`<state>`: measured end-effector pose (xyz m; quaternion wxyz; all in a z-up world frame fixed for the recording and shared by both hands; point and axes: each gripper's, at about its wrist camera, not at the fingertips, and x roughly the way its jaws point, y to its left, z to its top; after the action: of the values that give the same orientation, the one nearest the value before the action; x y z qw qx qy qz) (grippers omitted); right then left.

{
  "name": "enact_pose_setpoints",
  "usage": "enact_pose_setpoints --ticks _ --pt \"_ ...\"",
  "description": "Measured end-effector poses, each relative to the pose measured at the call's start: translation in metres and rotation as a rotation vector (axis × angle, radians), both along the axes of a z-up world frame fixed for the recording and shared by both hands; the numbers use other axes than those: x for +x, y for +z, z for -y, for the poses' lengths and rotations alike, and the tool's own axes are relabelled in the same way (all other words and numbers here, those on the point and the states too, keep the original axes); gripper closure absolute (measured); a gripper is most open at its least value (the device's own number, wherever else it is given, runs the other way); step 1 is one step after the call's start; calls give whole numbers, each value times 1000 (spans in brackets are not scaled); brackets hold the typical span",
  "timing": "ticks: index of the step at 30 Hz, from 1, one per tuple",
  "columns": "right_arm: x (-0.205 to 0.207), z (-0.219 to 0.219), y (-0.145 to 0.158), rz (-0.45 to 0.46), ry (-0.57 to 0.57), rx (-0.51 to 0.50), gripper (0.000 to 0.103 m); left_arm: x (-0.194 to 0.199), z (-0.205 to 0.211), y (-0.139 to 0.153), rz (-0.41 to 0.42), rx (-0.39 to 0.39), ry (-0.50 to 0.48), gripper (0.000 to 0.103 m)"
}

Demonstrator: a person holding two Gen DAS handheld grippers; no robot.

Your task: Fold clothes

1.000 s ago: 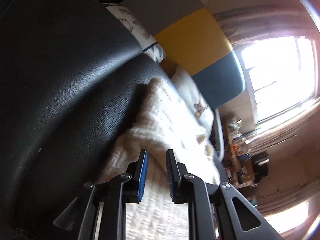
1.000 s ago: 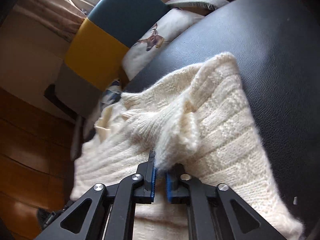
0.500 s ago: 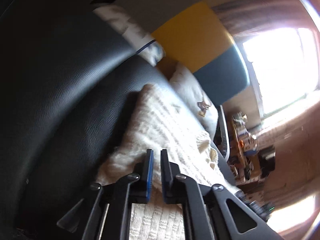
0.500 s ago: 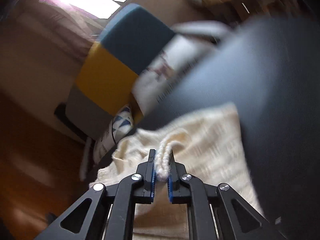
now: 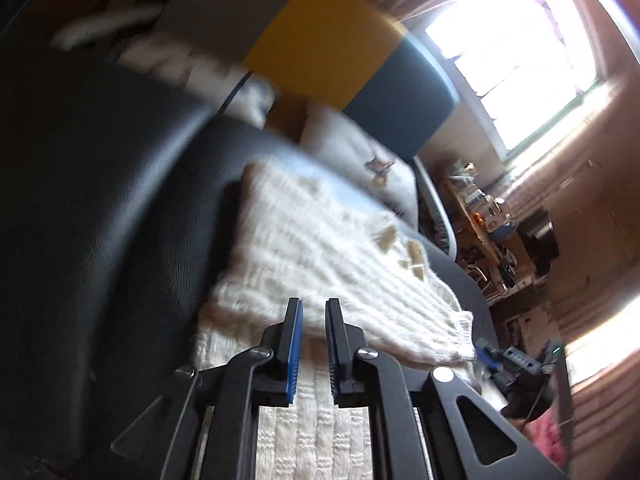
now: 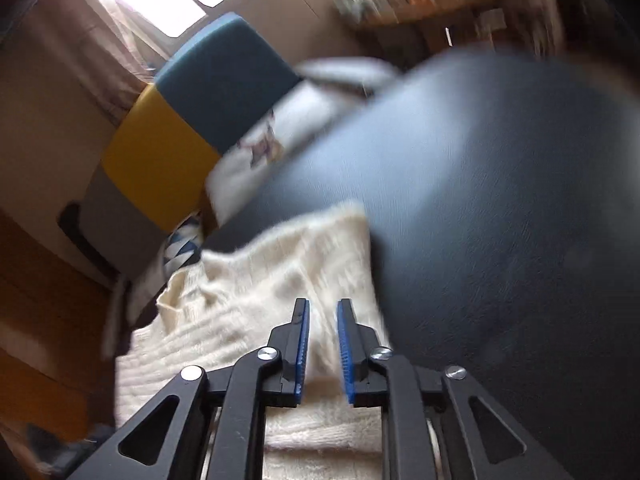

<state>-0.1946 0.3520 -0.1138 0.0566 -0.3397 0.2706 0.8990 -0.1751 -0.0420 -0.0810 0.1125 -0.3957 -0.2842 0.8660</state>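
While both views are blurring | left gripper (image 5: 314,312) is standing parted, gripping nothing | right gripper (image 6: 322,314) is likewise spread | cream knit sweater (image 5: 304,240) is lying folded just ahead of both, on black leather seat (image 6: 500,200).

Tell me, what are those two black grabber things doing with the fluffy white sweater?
A person is folding a cream knitted sweater on a black leather seat. They work with a hand-held gripper in each hand. The left hand-held gripper and the right hand-held gripper both sit just above the sweater with their jaws apart, gripping nothing. One part of the sweater lies folded over the rest. Both pictures are blurry.
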Motion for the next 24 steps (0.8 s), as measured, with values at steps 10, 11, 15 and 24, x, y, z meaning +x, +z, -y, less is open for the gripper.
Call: enact_pose_setpoints --ticks 10,11,15,24 --pt "-49 118 -30 174 369 221 54 -56 -24 -21 80 -168 -1 85" --pt "-49 110 -44 196 348 203 57 -59 -25 -35 118 -187 -1 89" --pt "-36 90 -49 129 342 136 67 -45 -23 -41 25 -192 -18 90" --pt "-76 150 9 90 594 15 61 -33 -15 -12 -102 -134 -26 85"
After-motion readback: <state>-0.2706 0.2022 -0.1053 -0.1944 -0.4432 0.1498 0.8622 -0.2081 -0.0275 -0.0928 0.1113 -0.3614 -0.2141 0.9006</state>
